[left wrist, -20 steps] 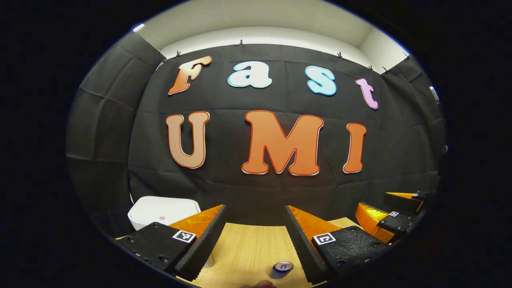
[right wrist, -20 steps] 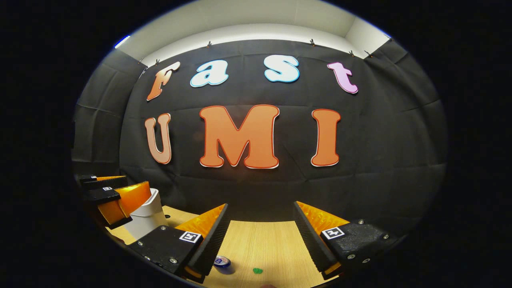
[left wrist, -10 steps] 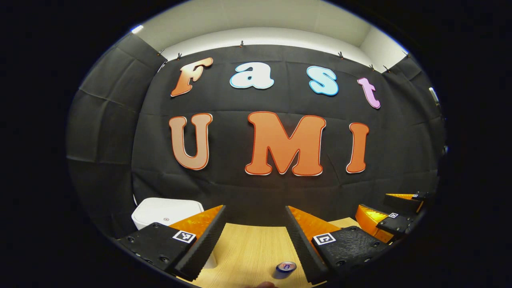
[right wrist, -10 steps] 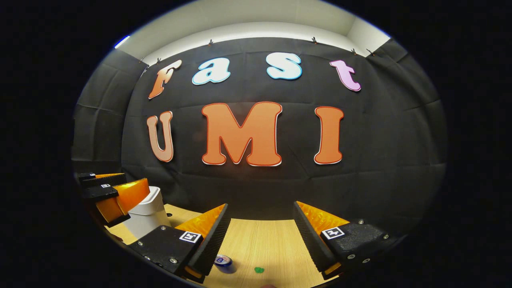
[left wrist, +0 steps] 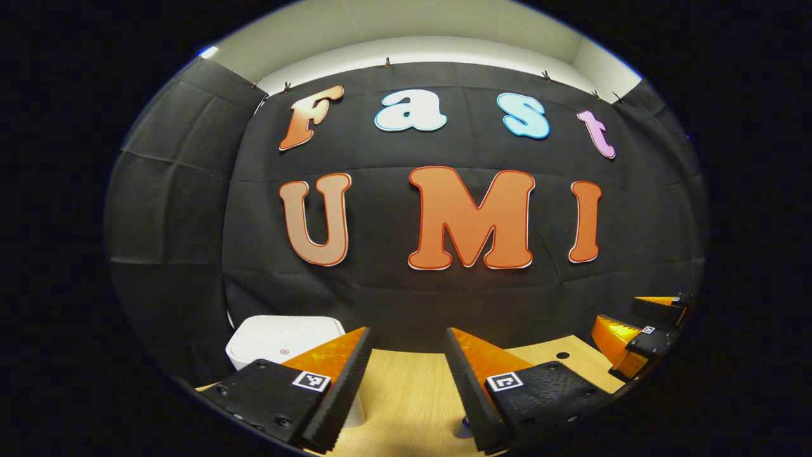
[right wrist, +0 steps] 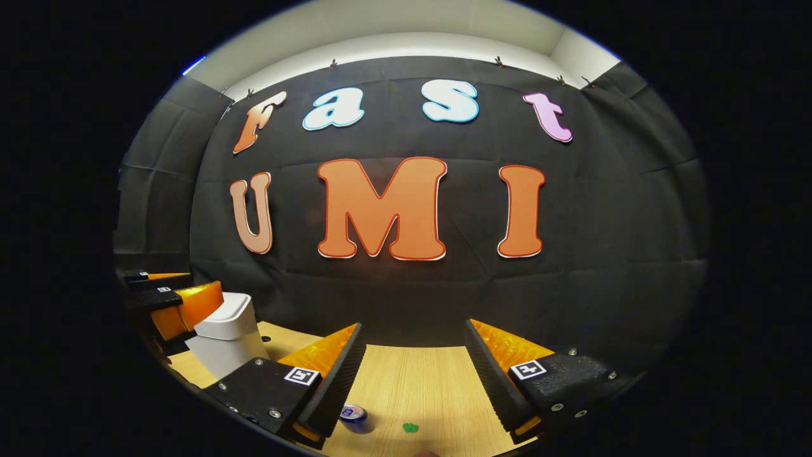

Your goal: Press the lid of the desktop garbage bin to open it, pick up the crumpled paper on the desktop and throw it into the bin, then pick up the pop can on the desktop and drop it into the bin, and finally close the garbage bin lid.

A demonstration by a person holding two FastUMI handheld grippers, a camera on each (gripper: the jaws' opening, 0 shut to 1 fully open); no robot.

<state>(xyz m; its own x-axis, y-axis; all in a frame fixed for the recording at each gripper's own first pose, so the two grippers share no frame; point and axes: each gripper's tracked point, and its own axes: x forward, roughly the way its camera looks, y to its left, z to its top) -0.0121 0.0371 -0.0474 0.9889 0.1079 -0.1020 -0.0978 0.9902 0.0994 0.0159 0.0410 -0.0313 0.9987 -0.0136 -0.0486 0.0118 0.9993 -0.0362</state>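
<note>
In the left gripper view the pop can (left wrist: 465,424) is almost wholly hidden behind the right-hand finger of the left tongs (left wrist: 403,393), only a sliver showing low on the wooden tabletop (left wrist: 412,393); in the right gripper view the can (right wrist: 353,416) stands upright near the bottom edge, just beside the left-hand finger of the right tongs (right wrist: 412,381). A small green scrap (right wrist: 410,428) lies on the wood near the can; what it is cannot be made out. The white bin (left wrist: 285,343) is partly covered by the left-hand finger of the left tongs, its lid down, with a small red dot on top. Both tongs are held level above the tabletop, pointing toward the black cloth wall (left wrist: 406,292), fingers spread wide with nothing between them. In the right gripper view the bin (right wrist: 227,336) stands at the left, with the left tongs (right wrist: 168,304) just beside and above it, cut off by the view's edge. The right tongs (left wrist: 641,330) appear at the far right of the left gripper view, near a dark round hole (left wrist: 563,355) in the tabletop.
</note>
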